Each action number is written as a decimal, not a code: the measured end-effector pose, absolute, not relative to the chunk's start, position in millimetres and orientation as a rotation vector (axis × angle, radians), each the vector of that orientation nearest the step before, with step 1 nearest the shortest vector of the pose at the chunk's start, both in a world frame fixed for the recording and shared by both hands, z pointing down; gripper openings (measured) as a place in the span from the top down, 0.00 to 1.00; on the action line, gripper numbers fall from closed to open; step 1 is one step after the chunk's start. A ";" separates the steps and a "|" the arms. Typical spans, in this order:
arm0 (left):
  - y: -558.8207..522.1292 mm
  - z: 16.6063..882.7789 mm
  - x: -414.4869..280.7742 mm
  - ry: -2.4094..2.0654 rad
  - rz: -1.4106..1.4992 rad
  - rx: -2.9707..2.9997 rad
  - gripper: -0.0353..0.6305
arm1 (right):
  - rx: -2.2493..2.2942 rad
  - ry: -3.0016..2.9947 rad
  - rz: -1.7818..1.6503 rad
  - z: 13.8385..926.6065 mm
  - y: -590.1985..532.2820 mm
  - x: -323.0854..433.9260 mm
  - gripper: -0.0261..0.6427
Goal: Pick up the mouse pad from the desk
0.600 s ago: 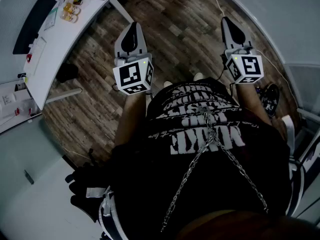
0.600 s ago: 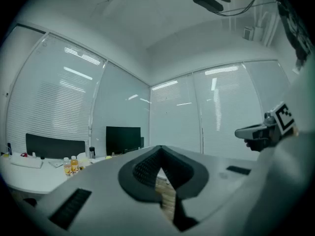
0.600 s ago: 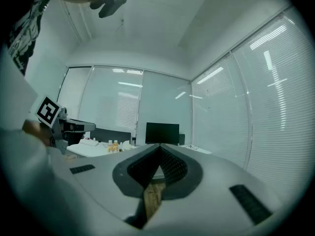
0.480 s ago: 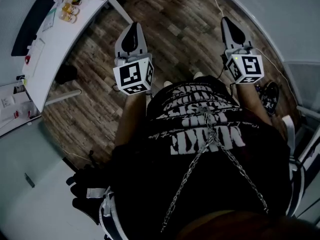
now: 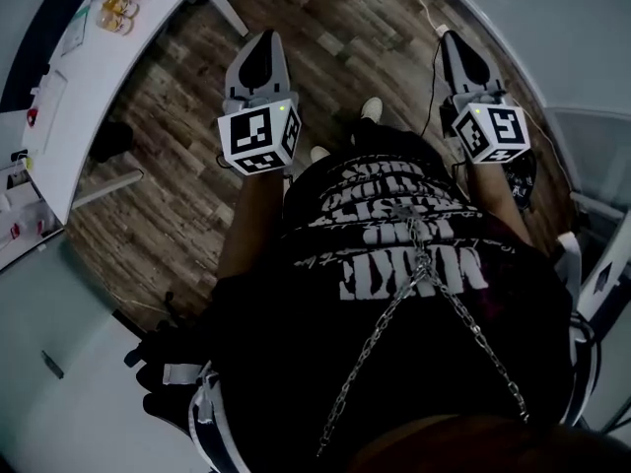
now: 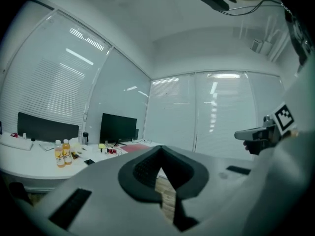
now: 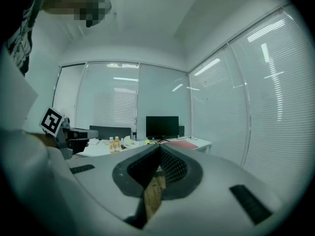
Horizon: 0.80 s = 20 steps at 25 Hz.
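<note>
A flat red mouse pad [image 6: 132, 148] lies on the white desk [image 6: 34, 163] in front of a black monitor [image 6: 118, 128]; the right gripper view also shows the pad [image 7: 181, 144]. It is out of the head view. Both grippers are held level over the wooden floor, far from the desk. My left gripper [image 5: 261, 45] is shut with nothing in it, its jaws meeting at the tip [image 6: 160, 150]. My right gripper [image 5: 452, 39] is shut and empty too [image 7: 158, 148].
The curved desk [image 5: 79, 87] runs along the head view's upper left, carrying two orange bottles [image 6: 62, 154], a phone [image 6: 89, 162] and small clutter. A second dark monitor [image 6: 47, 130] stands at the left. Glass walls with blinds ring the room. A cable [image 5: 426, 18] trails on the floor.
The desk has slid toward the upper left corner of the head view, and both grippers sit a little higher in it. A shoe now shows between them. Both stay shut.
</note>
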<state>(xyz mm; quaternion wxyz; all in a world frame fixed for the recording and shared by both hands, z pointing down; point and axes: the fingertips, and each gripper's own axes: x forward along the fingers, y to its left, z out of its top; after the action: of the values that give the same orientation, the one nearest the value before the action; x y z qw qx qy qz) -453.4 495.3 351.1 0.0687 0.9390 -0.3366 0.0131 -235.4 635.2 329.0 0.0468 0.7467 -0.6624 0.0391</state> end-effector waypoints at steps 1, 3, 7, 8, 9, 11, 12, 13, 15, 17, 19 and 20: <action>492.5 351.7 -452.7 -1.016 0.042 2.826 0.94 | 2.281 -2.019 0.127 330.4 633.0 -232.5 0.96; 485.7 354.7 -449.0 -1.026 0.070 2.825 0.94 | 2.286 -2.014 0.135 331.8 625.5 -223.9 0.96; 468.6 368.7 -441.0 -1.055 0.141 2.786 0.94 | 2.275 -1.997 0.123 337.1 602.4 -204.4 0.96; 463.9 372.2 -439.6 -1.059 0.151 2.770 0.94 | 2.267 -1.994 0.123 340.1 595.9 -200.7 0.96; 458.9 375.2 -437.6 -1.060 0.157 2.758 0.94 | 2.260 -1.994 0.130 343.4 589.2 -196.7 0.96; 447.5 379.9 -430.2 -1.060 0.160 2.742 0.94 | 2.254 -2.002 0.162 350.1 575.9 -185.8 0.96; 441.1 381.8 -424.7 -1.063 0.164 2.738 0.94 | 2.253 -2.007 0.178 353.3 569.6 -178.7 0.96; 434.2 383.1 -418.0 -1.069 0.171 2.737 0.94 | 2.251 -2.010 0.190 355.9 563.4 -171.0 0.96; 419.6 384.5 -402.7 -1.079 0.183 2.737 0.94 | 2.244 -2.015 0.196 358.9 550.7 -156.1 0.96; 406.0 386.4 -385.9 -1.076 0.195 2.738 0.94 | 2.233 -2.022 0.202 360.9 538.0 -144.1 0.96; 395.7 390.5 -366.9 -1.062 0.210 2.734 0.94 | 2.215 -2.031 0.221 364.4 526.0 -133.2 0.96; 391.2 392.2 -356.3 -1.055 0.215 2.731 0.94 | 2.207 -2.036 0.228 365.7 520.5 -126.7 0.96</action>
<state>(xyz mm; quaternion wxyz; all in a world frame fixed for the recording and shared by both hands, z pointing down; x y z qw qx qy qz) -356.3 391.2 392.2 0.1028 0.9254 -0.3574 0.0729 -126.7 520.5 365.7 0.0653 0.7313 -0.6747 0.0757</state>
